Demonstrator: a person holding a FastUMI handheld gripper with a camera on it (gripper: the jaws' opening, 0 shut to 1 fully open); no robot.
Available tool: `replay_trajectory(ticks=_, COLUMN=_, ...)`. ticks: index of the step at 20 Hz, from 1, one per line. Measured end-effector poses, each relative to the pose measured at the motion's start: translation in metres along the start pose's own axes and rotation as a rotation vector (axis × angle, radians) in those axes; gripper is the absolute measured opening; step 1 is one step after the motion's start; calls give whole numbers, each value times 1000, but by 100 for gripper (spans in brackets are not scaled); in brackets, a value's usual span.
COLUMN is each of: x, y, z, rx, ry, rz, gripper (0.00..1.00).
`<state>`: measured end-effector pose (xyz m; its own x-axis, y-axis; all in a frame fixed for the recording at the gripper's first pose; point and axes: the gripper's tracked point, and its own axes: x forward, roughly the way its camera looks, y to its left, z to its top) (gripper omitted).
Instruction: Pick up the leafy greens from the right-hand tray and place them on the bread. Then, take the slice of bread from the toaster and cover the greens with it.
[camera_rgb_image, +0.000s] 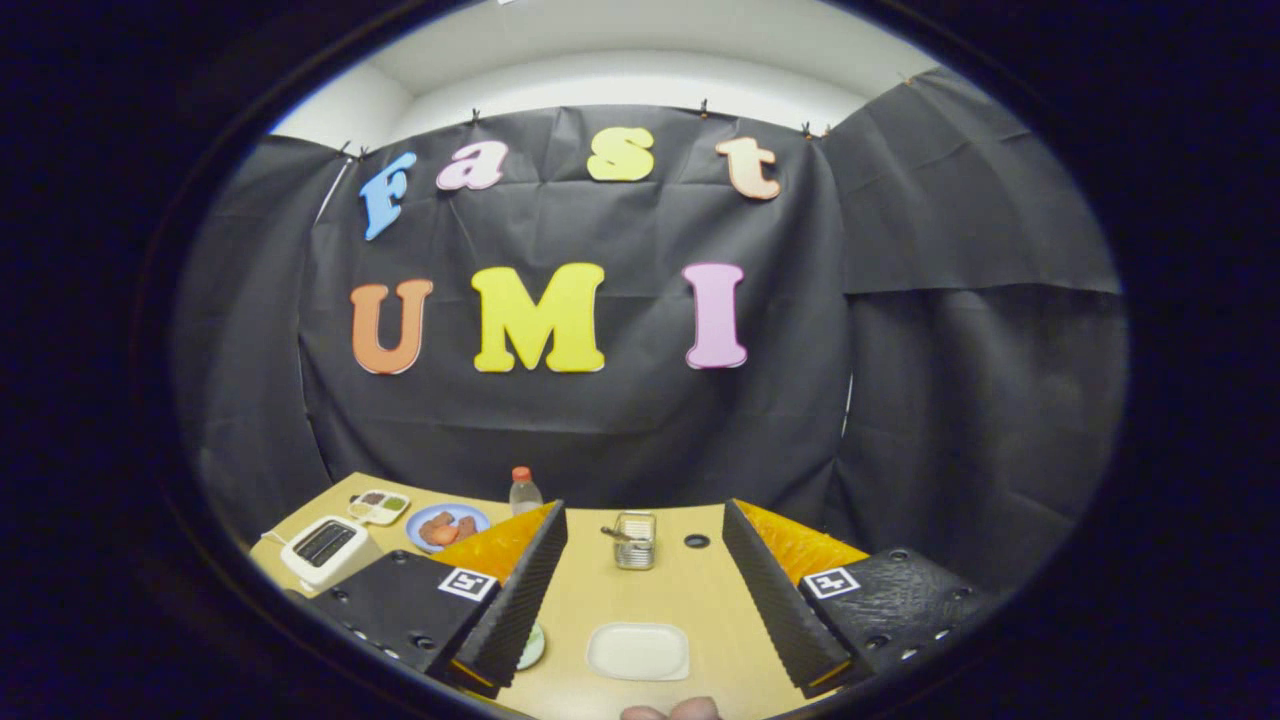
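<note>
My gripper (644, 506) stands open, its fingers spread wide above the wooden table (690, 590), with nothing between them. A white toaster (325, 548) sits on the table's left corner, beyond the left finger; its slots look dark and I cannot make out a slice in them. A pale rectangular tray (638, 651) lies flat on the table between the fingers, near their bases, and looks bare. A small round plate (531, 647) with a greenish rim peeks out from behind the left finger. I cannot tell greens or bread apart on it.
A small divided tray (379, 507), a blue plate (447, 526) with brownish food and a bottle (524, 491) with an orange cap stand at the back left. A metal wire holder (634, 540) and a dark hole (697, 541) lie ahead. A person's fingertips (670, 711) show below the tray.
</note>
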<state>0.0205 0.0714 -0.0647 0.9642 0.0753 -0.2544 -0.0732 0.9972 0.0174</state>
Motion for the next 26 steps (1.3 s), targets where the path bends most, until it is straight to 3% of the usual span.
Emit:
replay_trajectory(ticks=6, x=-37, y=-29, z=37, rx=32, ry=-91, rz=22, gripper=95)
replay_trajectory(ticks=14, x=-58, y=-39, z=39, rx=13, ry=-139, rz=74, gripper=95)
replay_trajectory(ticks=26, x=-62, y=20, z=38, rx=20, ry=-123, rz=94, gripper=95)
